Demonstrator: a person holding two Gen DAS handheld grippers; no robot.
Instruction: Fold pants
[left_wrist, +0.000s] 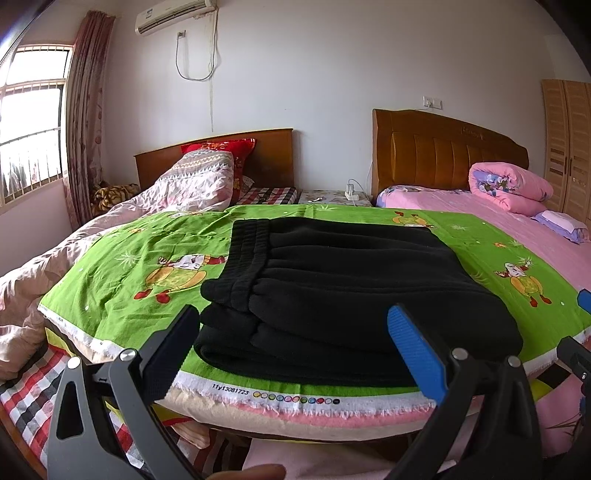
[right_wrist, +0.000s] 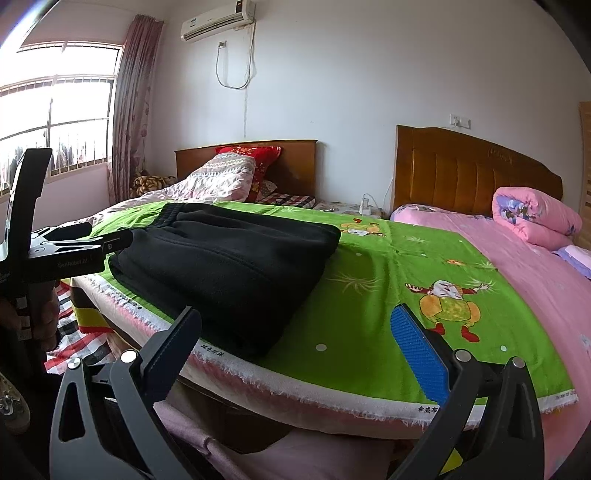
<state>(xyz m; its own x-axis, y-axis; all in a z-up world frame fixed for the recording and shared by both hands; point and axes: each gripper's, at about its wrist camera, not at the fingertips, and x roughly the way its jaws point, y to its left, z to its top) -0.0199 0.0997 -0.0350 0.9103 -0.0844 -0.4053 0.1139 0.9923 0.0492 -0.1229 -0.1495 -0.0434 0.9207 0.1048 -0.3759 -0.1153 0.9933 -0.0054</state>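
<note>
Black pants (left_wrist: 332, 291) lie folded into a thick stack on the green cartoon-print cloth (left_wrist: 122, 258), elastic waistband at the far left, cuffs on top near the front. My left gripper (left_wrist: 295, 332) is open just short of the stack's near edge, holding nothing. In the right wrist view the same folded pants (right_wrist: 225, 266) sit to the left on the green cloth (right_wrist: 388, 295). My right gripper (right_wrist: 299, 336) is open over the cloth's front edge, to the right of the pants and empty. The left gripper's body (right_wrist: 66, 247) shows at the left edge, held by a hand.
The cloth covers a raised padded board whose fringed front edge (left_wrist: 295, 402) faces me. Behind it are two beds: a crumpled quilt (left_wrist: 177, 184) on the left, a pink sheet with a rolled pink quilt (left_wrist: 509, 184) on the right. A wardrobe (left_wrist: 569, 147) stands at far right.
</note>
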